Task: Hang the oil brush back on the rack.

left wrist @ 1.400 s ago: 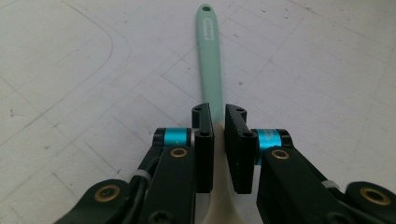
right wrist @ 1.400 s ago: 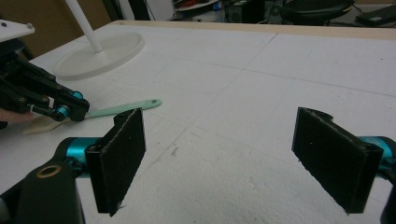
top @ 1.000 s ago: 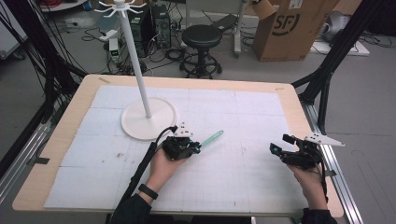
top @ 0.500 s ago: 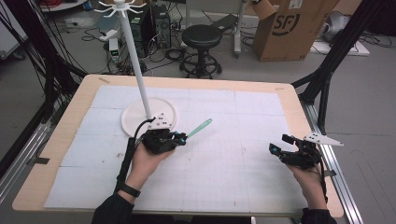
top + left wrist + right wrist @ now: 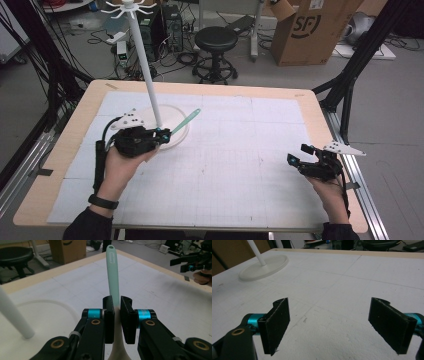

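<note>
A mint-green utensil (image 5: 185,121) with a hole at the end of its long handle (image 5: 111,270) sticks out from my left gripper (image 5: 161,135), whose jaws are shut on its pale lower part (image 5: 117,317). That gripper hovers over the round base (image 5: 183,136) of a white stand with a tall pole (image 5: 147,75) and hooks (image 5: 127,8) on top. The utensil points up and to the right, just right of the pole. At the table's right edge my right gripper (image 5: 297,154) is open, with nothing between its pads (image 5: 337,322).
A white gridded mat (image 5: 240,150) covers the wooden table (image 5: 75,125). In the right gripper view the stand's base (image 5: 264,266) lies far off at the upper left. Beyond the table are a black stool (image 5: 215,40), a cardboard box (image 5: 310,30) and cables on the floor.
My left gripper has carried the utensil left and away from the person, rising over the stand's base and close to the pole. The right gripper has stayed where it was.
</note>
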Tool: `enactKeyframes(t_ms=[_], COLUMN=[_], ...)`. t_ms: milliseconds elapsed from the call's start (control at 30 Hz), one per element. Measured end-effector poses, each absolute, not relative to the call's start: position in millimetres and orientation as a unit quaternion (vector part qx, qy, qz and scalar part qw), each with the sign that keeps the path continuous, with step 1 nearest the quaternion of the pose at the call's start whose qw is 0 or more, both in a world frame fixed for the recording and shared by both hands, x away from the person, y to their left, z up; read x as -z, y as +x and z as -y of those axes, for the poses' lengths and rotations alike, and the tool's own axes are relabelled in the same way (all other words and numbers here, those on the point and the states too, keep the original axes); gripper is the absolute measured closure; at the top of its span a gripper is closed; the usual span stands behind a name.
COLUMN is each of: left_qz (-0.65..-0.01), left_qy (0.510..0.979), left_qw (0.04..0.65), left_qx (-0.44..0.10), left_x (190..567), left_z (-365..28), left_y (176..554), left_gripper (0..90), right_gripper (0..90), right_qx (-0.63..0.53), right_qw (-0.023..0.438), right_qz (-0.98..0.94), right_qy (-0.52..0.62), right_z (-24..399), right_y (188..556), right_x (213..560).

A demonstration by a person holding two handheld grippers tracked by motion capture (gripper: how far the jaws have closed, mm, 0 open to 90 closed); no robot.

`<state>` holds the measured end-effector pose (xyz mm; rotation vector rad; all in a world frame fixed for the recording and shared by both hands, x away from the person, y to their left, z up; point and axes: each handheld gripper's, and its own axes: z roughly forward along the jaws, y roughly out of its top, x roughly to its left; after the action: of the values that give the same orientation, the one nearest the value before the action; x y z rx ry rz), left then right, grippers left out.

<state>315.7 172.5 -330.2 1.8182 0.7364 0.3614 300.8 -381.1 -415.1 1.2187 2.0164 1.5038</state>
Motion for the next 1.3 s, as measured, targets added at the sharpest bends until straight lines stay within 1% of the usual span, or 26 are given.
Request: enactKeyframes(t_ms=[33, 233, 567, 1067, 1300], left_qz=[-0.31, -0.313, -0.318, -0.322, -0.325], left_qy=[0.766, 0.746, 0.724, 0.704, 0.695], left_qw=[0.543, 0.559, 0.576, 0.588, 0.588], left_qx=[-0.152, -0.179, -0.208, -0.236, -0.257], left_x=[330.2, 306.5, 276.6, 232.4, 210.8], left_z=[-172.5, -203.0, -234.3, -267.4, -283.8], left_y=[315.7, 307.8, 299.6, 292.7, 287.1], left_gripper=[82.3, 82.3, 82.3, 82.4, 82.4], right_gripper=[16.6, 16.6, 16.6, 16.6, 16.6], right_qx=[-0.529, -0.528, -0.527, -0.525, -0.525], right_qw=[0.172, 0.173, 0.171, 0.171, 0.17], right_qz=[-0.711, -0.712, -0.712, -0.714, -0.715], right_qy=[0.43, 0.429, 0.431, 0.43, 0.43], right_z=[381.0, 379.8, 378.6, 378.5, 378.1], right_y=[300.9, 301.6, 302.0, 303.0, 303.4], right_x=[415.3, 415.8, 416.2, 416.8, 417.1])
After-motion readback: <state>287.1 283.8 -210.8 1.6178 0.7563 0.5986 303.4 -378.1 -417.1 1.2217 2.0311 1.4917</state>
